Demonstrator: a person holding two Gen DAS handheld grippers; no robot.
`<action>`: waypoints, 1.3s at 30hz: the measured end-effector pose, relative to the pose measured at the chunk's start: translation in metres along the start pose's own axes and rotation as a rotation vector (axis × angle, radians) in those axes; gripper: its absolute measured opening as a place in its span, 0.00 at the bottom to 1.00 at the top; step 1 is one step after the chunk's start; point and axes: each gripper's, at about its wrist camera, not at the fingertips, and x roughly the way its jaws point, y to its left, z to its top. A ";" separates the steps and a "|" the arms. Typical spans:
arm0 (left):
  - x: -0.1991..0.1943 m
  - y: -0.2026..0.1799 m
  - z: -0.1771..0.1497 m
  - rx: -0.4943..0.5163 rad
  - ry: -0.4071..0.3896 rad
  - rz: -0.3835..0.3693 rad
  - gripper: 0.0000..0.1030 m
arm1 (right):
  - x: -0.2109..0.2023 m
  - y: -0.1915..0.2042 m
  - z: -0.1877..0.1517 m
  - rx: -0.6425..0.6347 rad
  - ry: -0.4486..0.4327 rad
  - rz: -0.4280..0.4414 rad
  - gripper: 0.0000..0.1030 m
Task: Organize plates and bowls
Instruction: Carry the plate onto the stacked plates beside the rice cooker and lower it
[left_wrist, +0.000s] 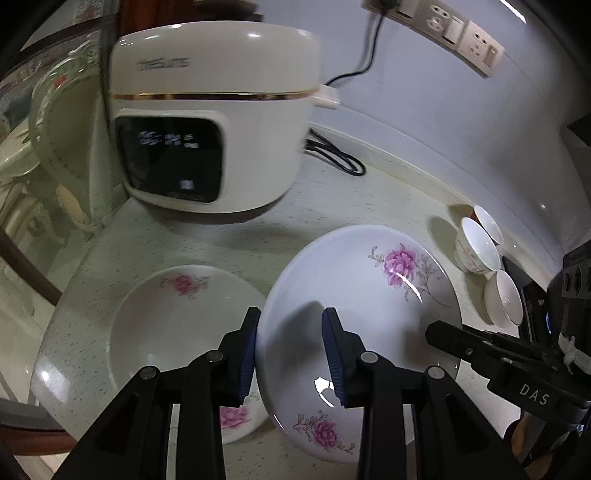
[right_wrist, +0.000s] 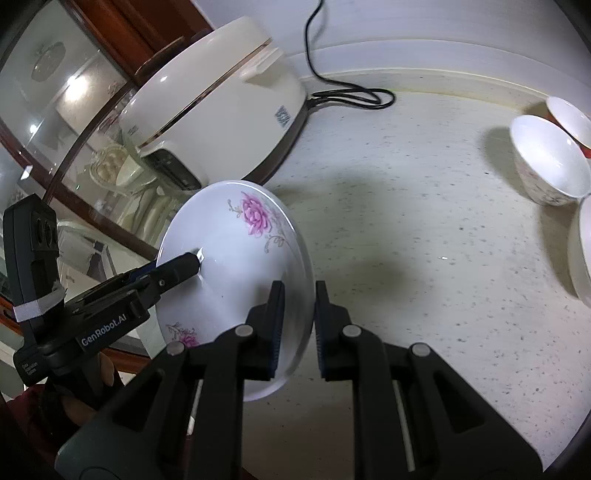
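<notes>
The left gripper (left_wrist: 290, 354) is clamped on the near-left rim of a white plate with pink flowers (left_wrist: 362, 284), one blue pad outside the rim and one inside on the plate's face. The right gripper (right_wrist: 299, 328) pinches the opposite rim of the same plate (right_wrist: 236, 251), its pads nearly together with only the thin edge between them. Held from both sides, the plate is tilted and clear of the table (right_wrist: 424, 240).

Just left of the held plate, a second flowered plate (left_wrist: 173, 317) lies flat on the table, close to the table's rounded near-left edge; the held plate's rim overlaps it in the left wrist view. Whether the two touch cannot be told.

Behind both plates stands a cream rice cooker (left_wrist: 214, 129), its black cord (left_wrist: 336, 155) looping on the table toward the wall. Between the cooker and the plates lies a strip of bare table.

At the far right, three white bowls (left_wrist: 476, 247) sit in a close row near the wall, well apart from the held plate. The right wrist view shows a wide open stretch of speckled table between the plate and these bowls (right_wrist: 546, 162). Beyond the table's left edge is a glass-fronted cabinet (right_wrist: 74, 110).
</notes>
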 end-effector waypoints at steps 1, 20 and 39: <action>-0.001 0.003 -0.001 -0.009 -0.001 0.002 0.33 | 0.002 0.003 0.000 -0.005 0.004 0.004 0.18; -0.012 0.074 -0.005 -0.193 -0.020 0.066 0.33 | 0.047 0.068 0.021 -0.116 0.078 0.039 0.19; 0.000 0.113 -0.007 -0.248 -0.006 0.139 0.33 | 0.094 0.095 0.028 -0.172 0.171 0.024 0.20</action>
